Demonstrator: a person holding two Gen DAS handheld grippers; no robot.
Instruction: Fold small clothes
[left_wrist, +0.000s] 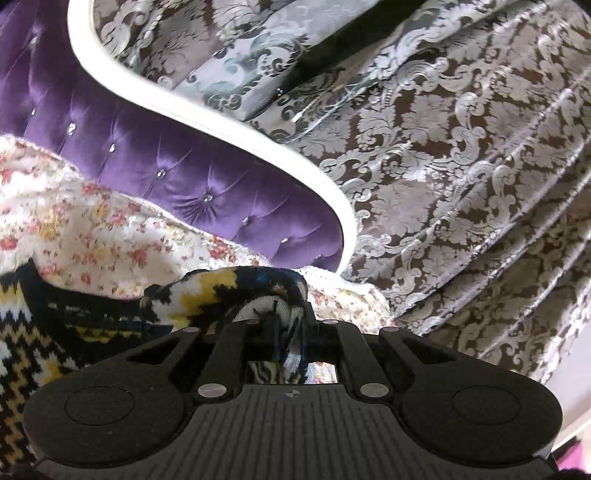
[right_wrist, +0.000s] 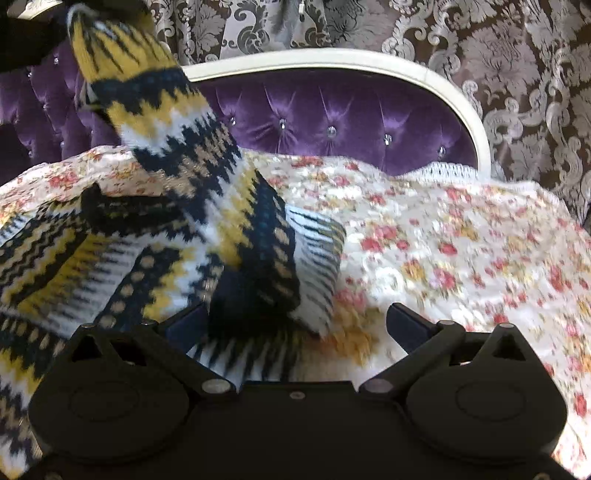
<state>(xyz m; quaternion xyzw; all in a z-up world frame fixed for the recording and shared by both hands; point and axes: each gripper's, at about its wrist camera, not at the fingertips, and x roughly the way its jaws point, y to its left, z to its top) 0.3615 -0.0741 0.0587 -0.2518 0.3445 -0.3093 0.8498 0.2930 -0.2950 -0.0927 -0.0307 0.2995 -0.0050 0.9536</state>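
A knitted sweater (right_wrist: 177, 206) with black, yellow and white zigzags lies on a floral bedspread (right_wrist: 443, 251). In the left wrist view my left gripper (left_wrist: 275, 326) is shut on a bunched edge of the sweater (left_wrist: 229, 295), held up off the bed. In the right wrist view that lifted part rises as a taut strip (right_wrist: 125, 62) to the top left corner. My right gripper (right_wrist: 295, 325) stands open low over the bed. A folded corner of the sweater (right_wrist: 258, 295) lies between its fingers, and neither finger (right_wrist: 188, 321) presses on it.
A purple tufted headboard (right_wrist: 332, 122) with a white curved frame (right_wrist: 476, 136) stands behind the bed. Brown and silver damask curtains (left_wrist: 461, 166) hang beyond it. The bedspread to the right of the sweater carries nothing else.
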